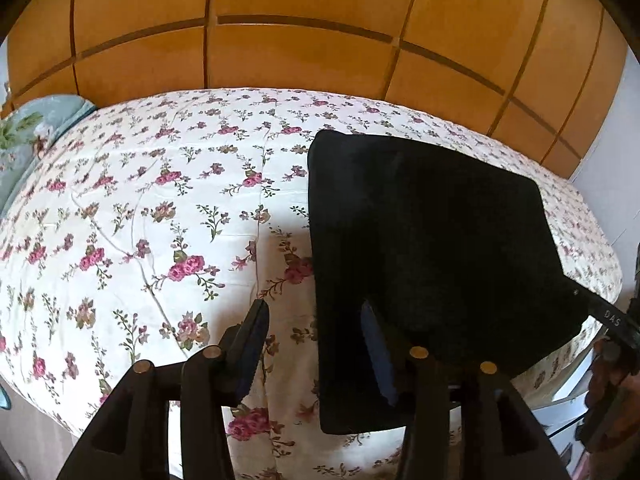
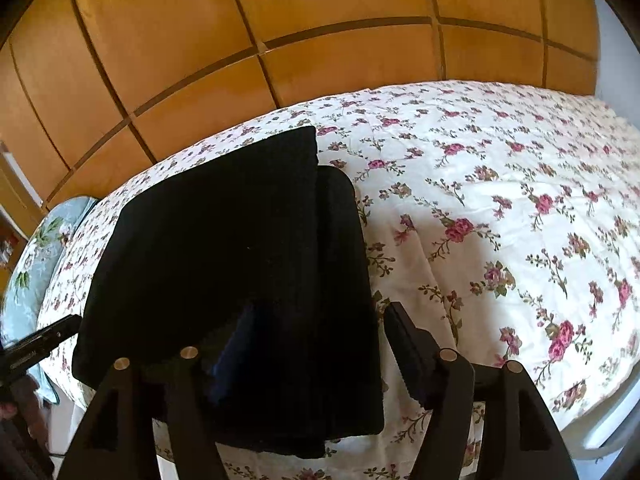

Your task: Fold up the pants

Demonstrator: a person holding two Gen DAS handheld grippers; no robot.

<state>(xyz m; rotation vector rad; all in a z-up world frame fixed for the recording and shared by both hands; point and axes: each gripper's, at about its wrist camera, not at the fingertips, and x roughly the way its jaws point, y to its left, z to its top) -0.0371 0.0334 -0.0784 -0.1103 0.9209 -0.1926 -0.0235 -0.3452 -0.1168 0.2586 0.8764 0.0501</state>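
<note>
Black folded pants [image 1: 432, 240] at frame centre look soft and limp, best pinched at the near edge; left gripper [image 1: 312, 336] and right gripper [image 2: 320, 344] both gape wide, empty.

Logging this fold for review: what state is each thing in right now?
pants: folded into a flat stack, lying on the bed, held by neither gripper
left gripper: jaws open, empty
right gripper: jaws open, empty
bedspread: spread flat, lightly creased
wardrobe: doors closed
</note>
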